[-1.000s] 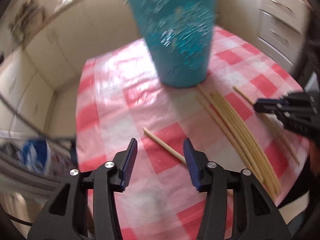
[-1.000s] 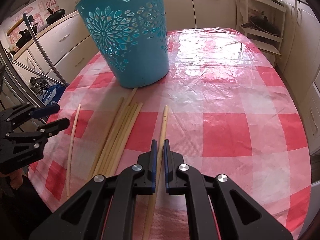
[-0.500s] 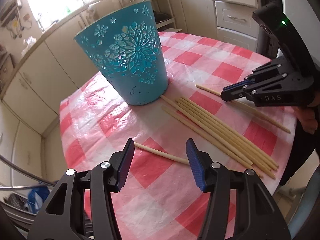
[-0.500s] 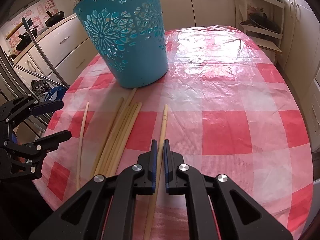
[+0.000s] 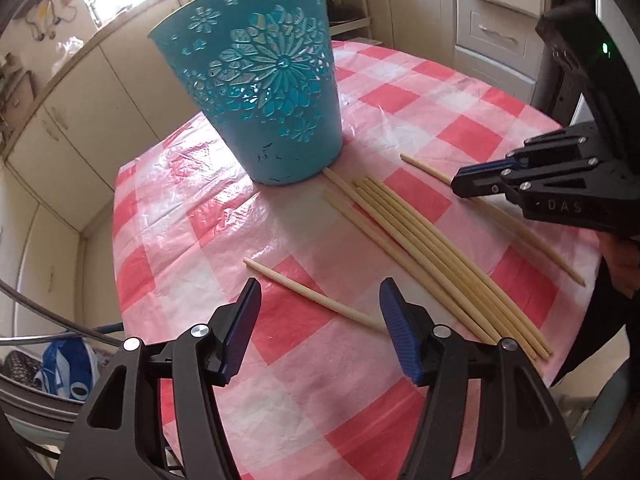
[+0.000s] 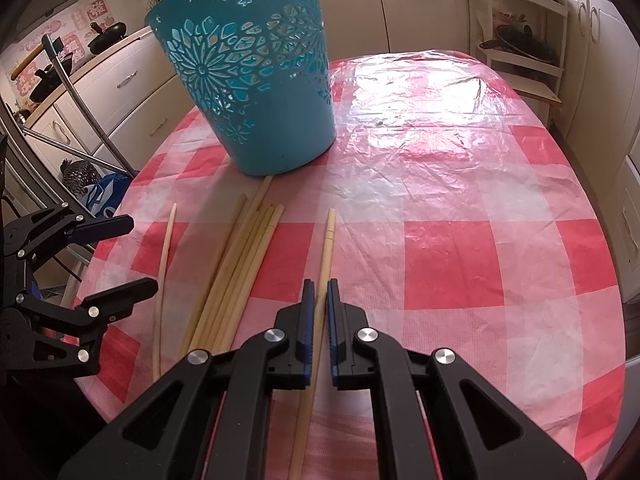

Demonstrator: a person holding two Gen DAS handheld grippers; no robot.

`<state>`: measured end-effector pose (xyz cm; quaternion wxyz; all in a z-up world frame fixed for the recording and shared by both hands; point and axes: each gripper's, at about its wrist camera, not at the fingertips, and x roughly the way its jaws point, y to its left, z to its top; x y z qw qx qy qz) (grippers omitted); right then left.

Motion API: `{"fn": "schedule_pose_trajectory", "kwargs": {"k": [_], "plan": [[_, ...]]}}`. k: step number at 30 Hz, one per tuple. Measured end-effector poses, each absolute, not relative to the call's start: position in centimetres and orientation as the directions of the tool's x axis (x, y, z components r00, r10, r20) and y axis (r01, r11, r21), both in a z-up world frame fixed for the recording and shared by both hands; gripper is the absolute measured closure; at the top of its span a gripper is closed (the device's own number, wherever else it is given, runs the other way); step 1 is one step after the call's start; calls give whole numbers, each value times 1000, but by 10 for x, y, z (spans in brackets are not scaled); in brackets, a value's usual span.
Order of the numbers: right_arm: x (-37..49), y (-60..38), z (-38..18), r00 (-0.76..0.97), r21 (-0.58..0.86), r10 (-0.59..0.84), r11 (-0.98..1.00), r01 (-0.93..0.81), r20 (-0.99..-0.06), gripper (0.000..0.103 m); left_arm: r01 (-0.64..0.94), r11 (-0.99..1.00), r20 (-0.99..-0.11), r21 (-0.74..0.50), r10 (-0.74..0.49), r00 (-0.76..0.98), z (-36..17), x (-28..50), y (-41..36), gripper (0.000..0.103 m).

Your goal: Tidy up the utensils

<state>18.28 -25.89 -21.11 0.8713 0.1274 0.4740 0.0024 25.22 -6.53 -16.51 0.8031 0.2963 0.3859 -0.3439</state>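
Right wrist view — right gripper (image 6: pixel 318 288) clamps a chopstick (image 6: pixel 325 248); left gripper (image 5: pixel 320 292) (jaws just widening) gapes, holding nothing.

Bench cover (image 6: pixel 460 184): glossy, wrinkled plastic sheet in a red-and-white check. Basket (image 6: pixel 256 80), beyond both tools: teal moulded plastic, matt, with pierced floral cut-outs. Chopsticks (image 5: pixel 432 248): pale, smooth, wood-like, matt finish. Left tool (image 5: pixel 320 312) and right tool (image 6: pixel 319 304): matt black plastic, ribbed blue pads, bright metal pivot pins.

Checked table (image 6: pixel 460 248) — teal basket (image 6: pixel 256 92), maybe eight chopsticks (image 5: pixel 424 256).
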Motion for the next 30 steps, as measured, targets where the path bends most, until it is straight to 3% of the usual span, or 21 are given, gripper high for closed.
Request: {"fn": "schedule_pose_trajectory", "kwargs": {"k": [13,30], "plan": [[183,-259,-211,551,226,127,967,115,-825,96,784,568,-835,249,-285,471,-175,244,-72,43],[180,-261,-212,547,240,139,964,117,-825,96,689,657,-856,306,-128,502,-173,241,-35,38]]}}
